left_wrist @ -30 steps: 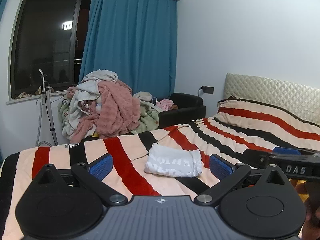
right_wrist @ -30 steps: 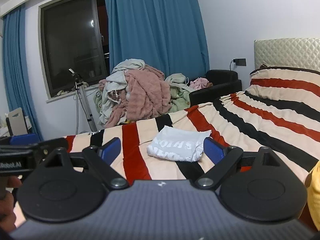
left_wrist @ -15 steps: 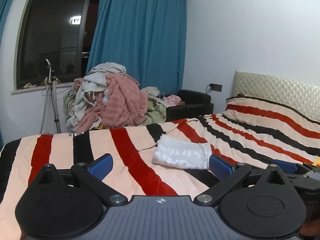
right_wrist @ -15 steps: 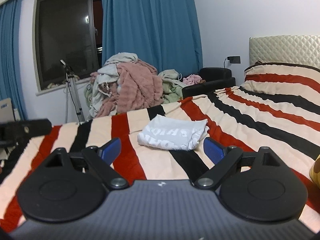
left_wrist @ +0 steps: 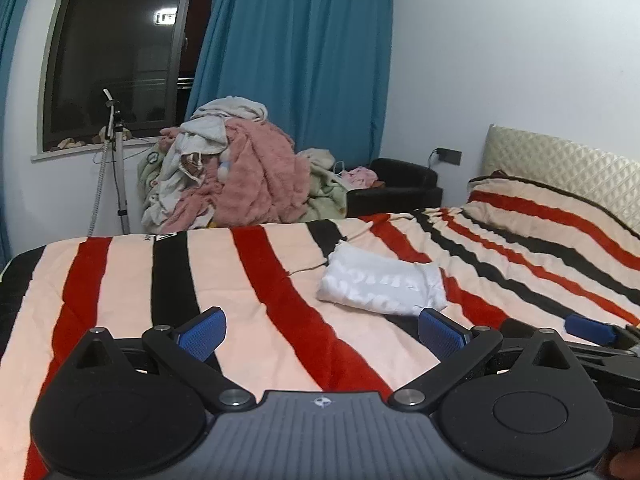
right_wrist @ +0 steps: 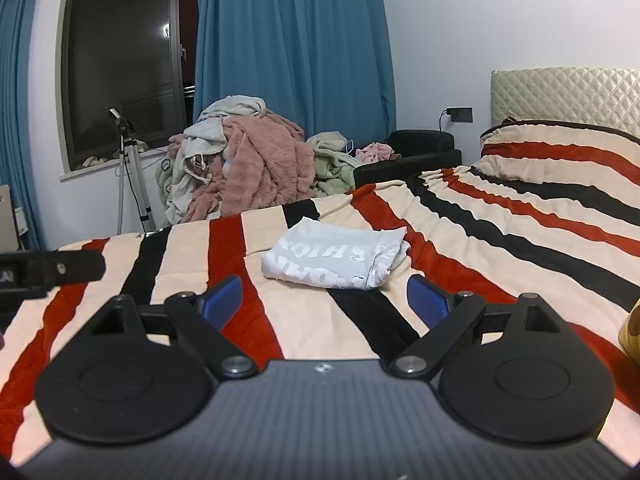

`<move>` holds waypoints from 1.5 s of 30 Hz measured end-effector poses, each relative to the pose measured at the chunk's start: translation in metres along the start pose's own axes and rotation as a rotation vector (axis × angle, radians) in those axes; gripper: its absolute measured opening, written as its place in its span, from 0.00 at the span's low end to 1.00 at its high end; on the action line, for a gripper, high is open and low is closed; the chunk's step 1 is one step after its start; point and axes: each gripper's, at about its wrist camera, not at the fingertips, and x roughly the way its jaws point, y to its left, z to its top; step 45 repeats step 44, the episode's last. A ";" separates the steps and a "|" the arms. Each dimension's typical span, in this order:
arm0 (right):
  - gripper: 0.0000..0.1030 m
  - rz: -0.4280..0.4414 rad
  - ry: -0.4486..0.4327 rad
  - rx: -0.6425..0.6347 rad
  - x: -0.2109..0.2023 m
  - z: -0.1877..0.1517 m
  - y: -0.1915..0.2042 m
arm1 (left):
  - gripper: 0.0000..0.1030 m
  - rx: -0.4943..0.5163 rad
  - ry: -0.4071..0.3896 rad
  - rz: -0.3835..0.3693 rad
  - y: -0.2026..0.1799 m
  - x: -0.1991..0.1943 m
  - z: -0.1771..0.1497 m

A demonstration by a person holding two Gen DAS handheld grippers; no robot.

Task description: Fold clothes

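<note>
The left claw (left_wrist: 322,330) is held wide, nothing between its blue pads, low above the striped blanket (left_wrist: 248,304) of the bed. The right claw (right_wrist: 322,298) is likewise spread wide and empty, and is aimed at the same spot from the other side. Just ahead of both, well apart from either, a white printed garment (right_wrist: 336,258) is seen lying on the blanket as a compact folded packet, its lettering turned up. Farther out, beyond the bed's far edge, a heap of unfolded clothes (left_wrist: 236,184) is piled below the window.

The folded state asked for is already shown by the white garment. Two stages are fitted by this: a fold that is about to be pressed or tightened, or a finished piece that is being left for another from the heap. No single move is settled by the views; any grasp is judged to call for a descent to the cloth and a pinch at a hem.
</note>
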 end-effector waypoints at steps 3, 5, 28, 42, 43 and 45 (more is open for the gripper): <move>0.88 0.003 0.001 0.010 0.000 0.000 -0.002 | 1.00 -0.017 0.001 -0.011 0.001 0.001 -0.001; 0.88 0.005 0.002 0.016 0.000 0.000 -0.003 | 1.00 -0.022 -0.001 -0.010 0.001 0.001 -0.001; 0.88 0.019 0.011 0.005 -0.001 -0.002 0.001 | 1.00 0.039 -0.010 0.003 -0.023 -0.001 -0.008; 0.88 0.009 0.019 0.010 0.000 -0.003 0.000 | 1.00 0.025 -0.001 0.016 -0.018 0.003 -0.011; 0.88 0.009 0.019 0.010 0.000 -0.003 0.000 | 1.00 0.023 -0.001 0.016 -0.017 0.003 -0.011; 0.88 0.008 0.018 0.010 0.000 -0.003 0.000 | 1.00 0.023 -0.001 0.017 -0.017 0.002 -0.011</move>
